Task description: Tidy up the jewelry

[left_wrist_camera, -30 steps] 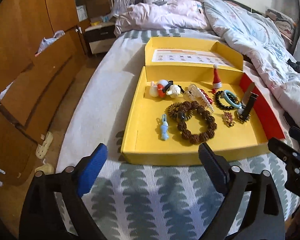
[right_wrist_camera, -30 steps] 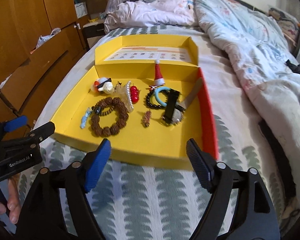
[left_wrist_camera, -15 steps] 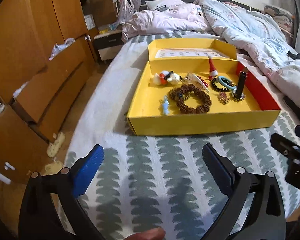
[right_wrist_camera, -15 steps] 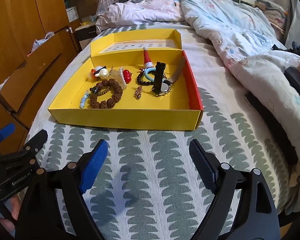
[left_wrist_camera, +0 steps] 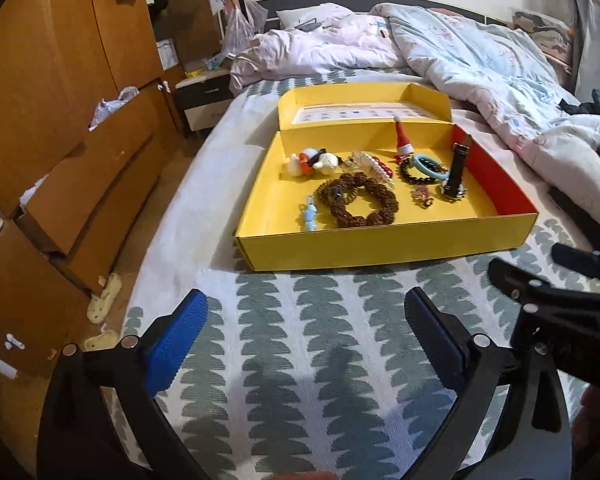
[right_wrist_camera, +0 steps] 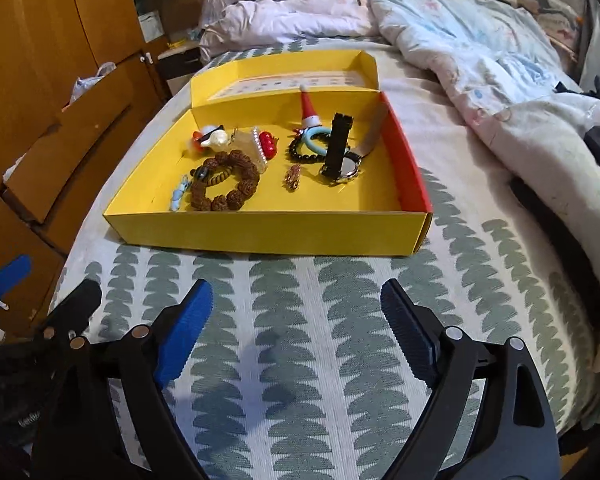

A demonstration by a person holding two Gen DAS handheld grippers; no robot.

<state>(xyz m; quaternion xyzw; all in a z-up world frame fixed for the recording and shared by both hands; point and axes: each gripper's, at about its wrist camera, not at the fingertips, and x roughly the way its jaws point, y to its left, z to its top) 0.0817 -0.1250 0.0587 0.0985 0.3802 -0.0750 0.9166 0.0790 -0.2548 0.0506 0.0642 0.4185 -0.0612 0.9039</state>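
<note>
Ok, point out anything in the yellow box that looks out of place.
The watch stands with one strap upright and the other leaning on the red wall. A Santa hat sits among the jewelry.

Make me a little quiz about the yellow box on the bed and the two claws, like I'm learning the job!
1. True or false: the left claw is holding the big brown bead bracelet.
2. Which side wall of the yellow box is red inside: the one nearer the wardrobe or the one nearer the quilt?
3. Pick one. The watch lies: A) on the bedspread, B) inside the box, C) in the right claw.

Key
1. False. Both claws are open and empty, over the bedspread in front of the box.
2. The one nearer the quilt.
3. B.
</note>
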